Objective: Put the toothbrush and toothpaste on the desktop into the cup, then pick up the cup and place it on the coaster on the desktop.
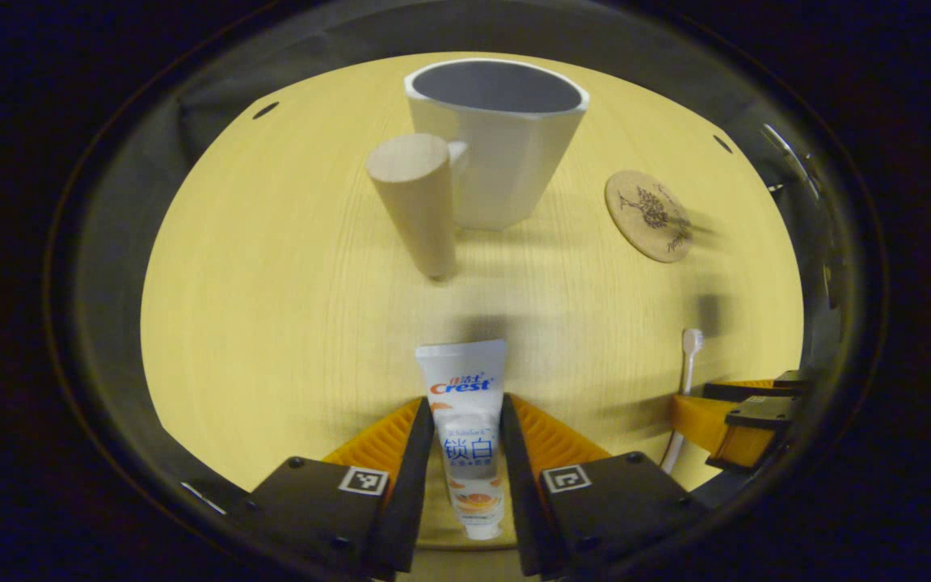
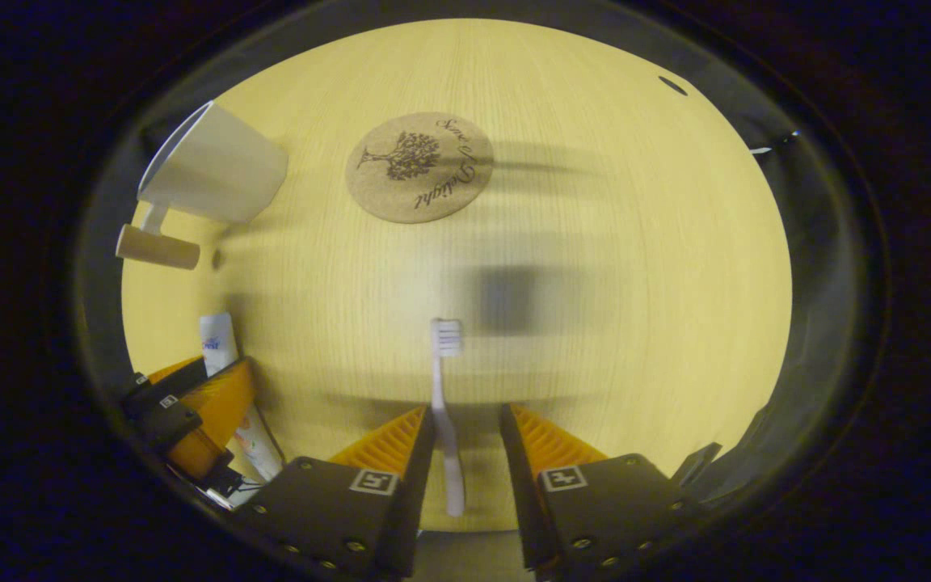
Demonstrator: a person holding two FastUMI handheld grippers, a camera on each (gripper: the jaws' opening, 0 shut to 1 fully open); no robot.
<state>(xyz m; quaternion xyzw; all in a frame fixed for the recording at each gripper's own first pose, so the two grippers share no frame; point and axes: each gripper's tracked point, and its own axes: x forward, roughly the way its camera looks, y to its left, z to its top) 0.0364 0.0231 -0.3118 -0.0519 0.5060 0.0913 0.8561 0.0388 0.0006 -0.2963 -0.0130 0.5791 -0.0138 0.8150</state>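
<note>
The toothpaste (image 1: 465,428) lies flat on the wooden surface (image 1: 271,323), on the near side of the cup (image 1: 506,145), its flat crimped end pointing toward the cup and its cap toward the camera. The left hand-held gripper (image 1: 465,453) sits spread around it, one finger on each side and very close to the tube, though not clearly squeezing yet. A soft plastic tube like that probably squashes if pinched hard near the middle, so the firmer part closer to the cap looks like the safer spot to grab. It's light, so no real weight issue.

The toothbrush (image 2: 443,404) lies on the surface too, well short of the cup and off to its coaster side, bristle head pointing away from the camera. The right hand-held gripper (image 2: 465,453) is spread over the handle; the handle lies just beside one finger, with a clear gap to the other. It's thin, stiff and likely slick, so it could roll or twist unless the pads close squarely on the handle.

The cup stands upright and looks empty, its chunky wooden handle (image 1: 417,202) sticking out toward the toothpaste. It looks rigid and the heaviest of the lot, so the handle seems the obvious hold. The cork coaster (image 2: 419,166) lies near the cup, bare.
</note>
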